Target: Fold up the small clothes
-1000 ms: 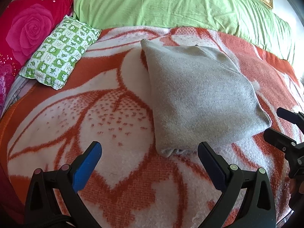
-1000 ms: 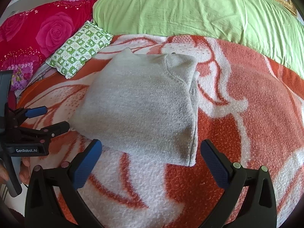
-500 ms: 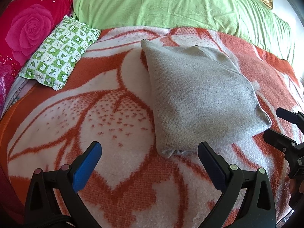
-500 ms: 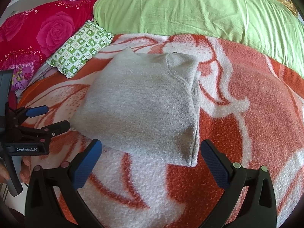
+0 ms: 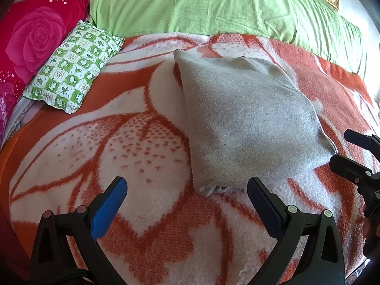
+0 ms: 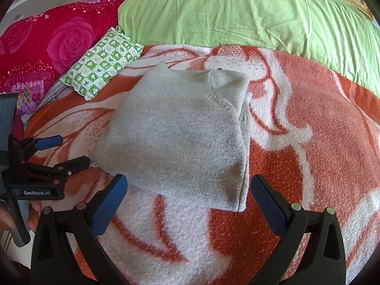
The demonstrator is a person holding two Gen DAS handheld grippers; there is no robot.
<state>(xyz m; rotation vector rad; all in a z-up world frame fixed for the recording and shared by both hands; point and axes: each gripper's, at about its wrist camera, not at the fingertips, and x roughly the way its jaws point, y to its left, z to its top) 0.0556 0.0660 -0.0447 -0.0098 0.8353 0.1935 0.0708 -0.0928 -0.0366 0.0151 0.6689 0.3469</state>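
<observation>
Left wrist view
Left gripper (image 5: 186, 196): we see our jaws spread wide, nothing between them, hovering over the blanket just short of the garment's near edge.
Grey garment (image 5: 247, 123): we find it folded into a compact block, lying flat on the blanket, its near corner just beyond the gap of our fingers and nearer to the right-hand finger.
Blanket (image 5: 123, 142): orange and white flower pattern, it covers the bed under the garment.
Right gripper (image 5: 353, 153): we see it at the right edge, its two black fingers apart, beside the garment's right corner; we cannot tell whether a fingertip touches the cloth.
Checked pillow (image 5: 76, 67): small, green and white, well apart from the garment at upper left.
Rose cushion (image 5: 35, 38): red and pink, behind the checked pillow.
Green bedding (image 5: 201, 4): it runs across the back of the bed.

Right wrist view
Right gripper (image 6: 188, 196): our jaws stand wide apart and hold nothing; the garment's near hem lies just in front of the gap.
Grey garment (image 6: 182, 135): folded, flat, in the middle of the blanket (image 6: 308, 156).
Left gripper (image 6: 63, 152): we see it at the left, fingers parted, close beside the garment's left corner.
Checked pillow (image 6: 102, 61): upper left, apart from the garment.
</observation>
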